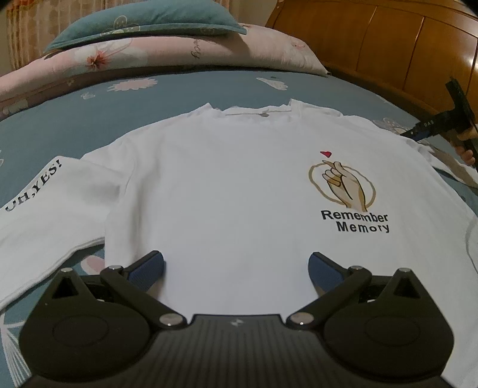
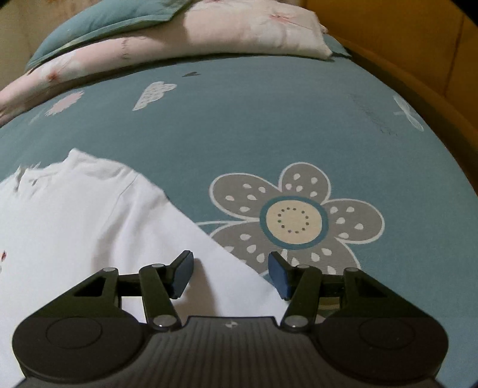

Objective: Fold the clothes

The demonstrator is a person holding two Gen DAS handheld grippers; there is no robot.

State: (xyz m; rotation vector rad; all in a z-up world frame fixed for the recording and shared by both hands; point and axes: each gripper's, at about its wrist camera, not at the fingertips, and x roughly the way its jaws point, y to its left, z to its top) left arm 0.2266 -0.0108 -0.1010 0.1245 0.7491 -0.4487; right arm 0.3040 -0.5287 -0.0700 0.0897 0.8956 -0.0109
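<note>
- One white long-sleeved shirt (image 1: 227,185) lies face up and flat on the blue flowered bed sheet (image 2: 269,119), collar at the far end and hem nearest you.
- Its left sleeve (image 1: 50,215) folds toward you along the body, with black lettering running down it.
- Your left gripper (image 1: 236,268) hangs over the near hem, its blue pads (image 1: 149,270) spread wide and pinching nothing; only cloth shows below the gap.
- On the right of the chest you see a printed finger-heart hand (image 1: 342,185) above the words "Remember Memory".
- Your right gripper (image 2: 231,273) sits over the right sleeve (image 2: 209,268), where its edge runs slanting across the sheet.
- Its jaws stand partly apart, the left pad above white fabric and the right pad above a large grey flower (image 2: 294,221); the pads do not press on the cloth.
- Far off, a pink flowered quilt (image 1: 179,50) and a teal pillow (image 1: 143,21) lie beside a wooden headboard (image 1: 388,41) on the right.
</note>
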